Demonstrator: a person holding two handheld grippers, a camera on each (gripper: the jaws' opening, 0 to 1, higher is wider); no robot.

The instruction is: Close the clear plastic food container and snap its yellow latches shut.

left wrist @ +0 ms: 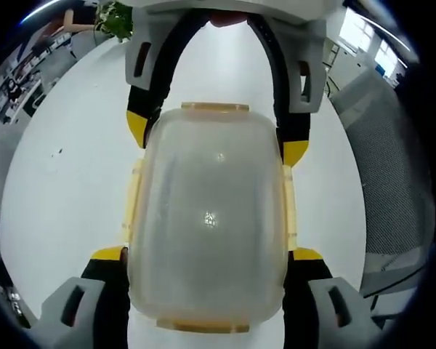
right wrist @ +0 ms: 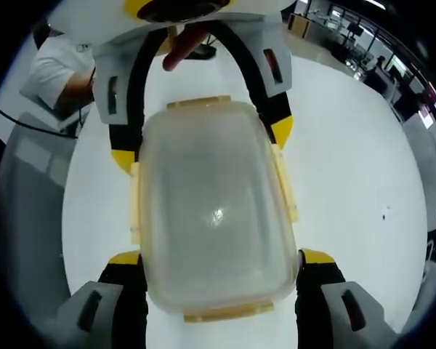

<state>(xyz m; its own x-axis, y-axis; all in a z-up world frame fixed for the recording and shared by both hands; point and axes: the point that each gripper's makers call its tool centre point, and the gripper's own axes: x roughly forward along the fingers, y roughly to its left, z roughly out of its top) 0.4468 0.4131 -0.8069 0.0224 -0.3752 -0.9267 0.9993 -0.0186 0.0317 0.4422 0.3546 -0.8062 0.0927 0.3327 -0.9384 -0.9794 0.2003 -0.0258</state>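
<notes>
One clear, frosted plastic food container (left wrist: 209, 218) with rounded corners lies lid-up on the round white table (left wrist: 65, 182), held between my two grippers from opposite ends. Four pale yellow latches line its rim, one per side; the two long side latches (left wrist: 289, 207) lie flat along the edges, but I cannot tell whether any of them is snapped home. My left gripper (left wrist: 207, 258), grey with black jaws and yellow tips, straddles the near end of the container, its jaws spread wide at the box's corners; contact is hard to judge. My right gripper (right wrist: 218, 262) does the same at the opposite end, jaws parted either side of the container (right wrist: 214, 211). The cloudy lid hides the container's inside. Beyond the container in the right gripper view, a person's fingers (right wrist: 182, 47) show on the left gripper's handle.
</notes>
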